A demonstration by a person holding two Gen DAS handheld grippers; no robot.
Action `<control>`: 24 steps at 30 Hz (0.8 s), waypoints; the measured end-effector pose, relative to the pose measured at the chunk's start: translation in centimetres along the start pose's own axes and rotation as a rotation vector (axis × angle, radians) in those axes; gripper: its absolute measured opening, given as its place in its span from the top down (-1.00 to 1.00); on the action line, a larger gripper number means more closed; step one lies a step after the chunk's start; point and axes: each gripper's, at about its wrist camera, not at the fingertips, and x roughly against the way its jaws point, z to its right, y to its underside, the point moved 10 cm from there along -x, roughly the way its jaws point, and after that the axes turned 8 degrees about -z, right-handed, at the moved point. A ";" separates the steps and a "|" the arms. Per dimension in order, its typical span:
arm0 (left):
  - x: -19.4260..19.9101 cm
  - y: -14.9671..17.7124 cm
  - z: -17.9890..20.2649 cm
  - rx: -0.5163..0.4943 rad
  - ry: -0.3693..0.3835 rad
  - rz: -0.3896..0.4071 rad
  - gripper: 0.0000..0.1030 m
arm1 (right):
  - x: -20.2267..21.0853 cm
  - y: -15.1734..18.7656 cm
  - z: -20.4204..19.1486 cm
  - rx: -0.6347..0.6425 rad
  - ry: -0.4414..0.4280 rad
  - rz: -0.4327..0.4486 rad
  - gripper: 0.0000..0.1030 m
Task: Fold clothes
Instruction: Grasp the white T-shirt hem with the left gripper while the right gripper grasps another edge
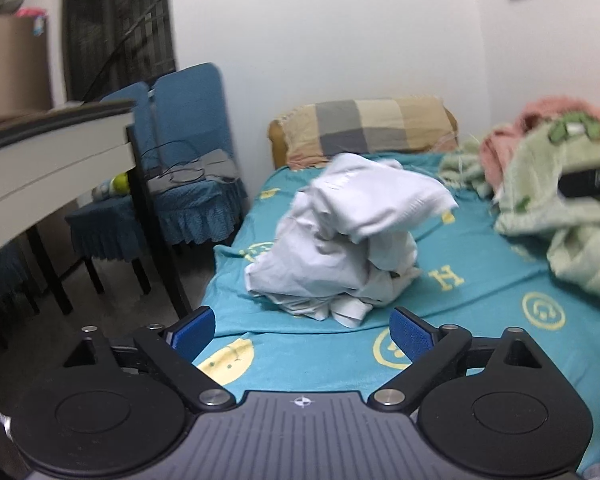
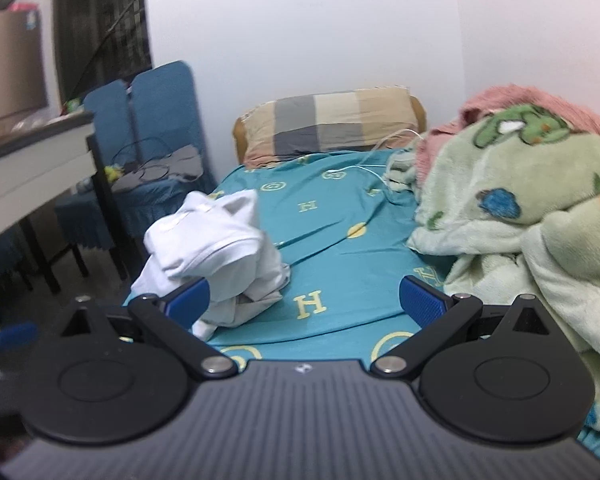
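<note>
Between the blue pads of the left tongs (image 1: 302, 330), spread wide and gripping nothing, shows teal bed sheet (image 1: 480, 292); just beyond them sits the crumpled white garment (image 1: 340, 244), heaped loosely near the bed's left edge. Right tongs (image 2: 306, 302) also stand spread and empty, the garment (image 2: 216, 256) partly behind their left pad. Farther out lie a green fleece blanket (image 2: 500, 216) with a pink one (image 2: 512, 100) behind it, a checked pillow (image 1: 364, 126) at the head, and blue-covered chairs (image 1: 188, 128) beside a white bench (image 1: 40, 160).
</note>
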 end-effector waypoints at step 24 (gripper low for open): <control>-8.0 -14.4 8.6 -0.156 0.129 0.213 0.78 | -2.6 0.9 8.7 -0.302 0.010 -0.020 -1.00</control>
